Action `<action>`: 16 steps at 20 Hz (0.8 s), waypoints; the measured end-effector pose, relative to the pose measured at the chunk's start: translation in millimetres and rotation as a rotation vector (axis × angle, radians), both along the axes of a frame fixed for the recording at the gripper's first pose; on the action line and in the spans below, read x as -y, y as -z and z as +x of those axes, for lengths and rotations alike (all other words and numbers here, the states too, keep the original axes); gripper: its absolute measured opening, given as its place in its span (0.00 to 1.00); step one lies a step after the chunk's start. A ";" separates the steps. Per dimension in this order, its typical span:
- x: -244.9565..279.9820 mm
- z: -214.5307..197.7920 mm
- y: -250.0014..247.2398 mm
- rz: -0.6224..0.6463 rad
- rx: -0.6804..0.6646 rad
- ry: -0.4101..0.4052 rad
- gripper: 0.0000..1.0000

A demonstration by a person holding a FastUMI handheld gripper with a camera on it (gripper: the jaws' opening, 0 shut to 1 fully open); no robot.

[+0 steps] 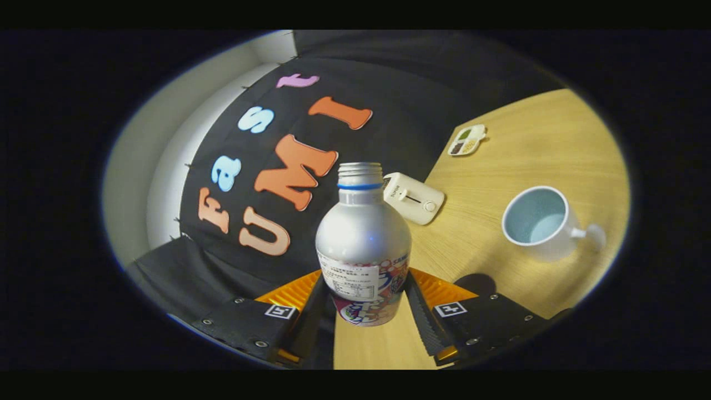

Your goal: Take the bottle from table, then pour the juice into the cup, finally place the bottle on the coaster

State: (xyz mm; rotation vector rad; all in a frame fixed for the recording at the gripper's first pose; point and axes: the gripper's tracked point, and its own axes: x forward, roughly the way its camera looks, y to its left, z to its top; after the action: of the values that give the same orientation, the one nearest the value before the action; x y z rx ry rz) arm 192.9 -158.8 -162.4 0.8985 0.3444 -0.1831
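A silver metal bottle with a blue neck ring, an open threaded mouth and a printed label stands between my fingers. My gripper is shut on its lower body, one finger pressing each side. The whole scene is rolled, so the wooden table slopes up to the right of the bottle. A white cup with a pale blue inside stands on the table to the right of the fingers and beyond them, its handle pointing away from the bottle. It looks empty. A dark shadow lies on the table beside the right finger.
A white box-shaped device with a slot and a round button lies on the table just behind the bottle. Farther back near the table's edge sits a small white dish with green and brown compartments. The black cloth wall rises behind the table.
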 end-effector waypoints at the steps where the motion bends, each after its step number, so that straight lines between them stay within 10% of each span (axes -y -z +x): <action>1: -1.2 1.4 0.4 -0.060 -0.011 -0.024 0.75; 16: -6.1 8.3 60.0 -0.826 -0.186 -0.248 0.76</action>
State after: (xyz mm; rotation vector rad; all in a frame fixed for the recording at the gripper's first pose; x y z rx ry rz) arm 201.2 -152.7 -222.4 0.0192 0.4968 -0.1584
